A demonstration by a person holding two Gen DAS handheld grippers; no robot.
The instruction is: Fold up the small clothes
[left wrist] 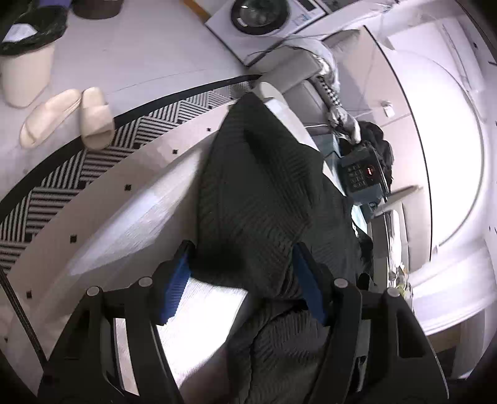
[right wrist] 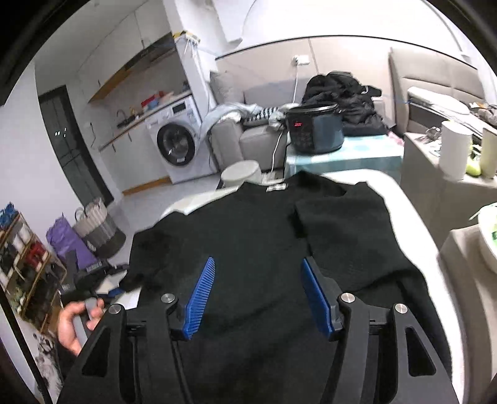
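A washing machine [right wrist: 178, 140] stands under a counter beside a grey sofa [right wrist: 248, 140]. A dark cooker [right wrist: 313, 130] with a red display sits on a pale blue stand [right wrist: 341, 155], a heap of black clothes [right wrist: 341, 93] behind it. Two cream slippers [left wrist: 71, 115] lie by a striped rug [left wrist: 93, 161].

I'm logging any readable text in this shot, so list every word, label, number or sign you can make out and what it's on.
None can be read outright.
Red lit display on the cooker: glowing characters, too blurred to read.
Cooker's button panel: markings too small.
White neck label on the black garment: print too blurred.
Washing machine control panel: markings too small.
Box showing a washer drum: print too small and cut off.
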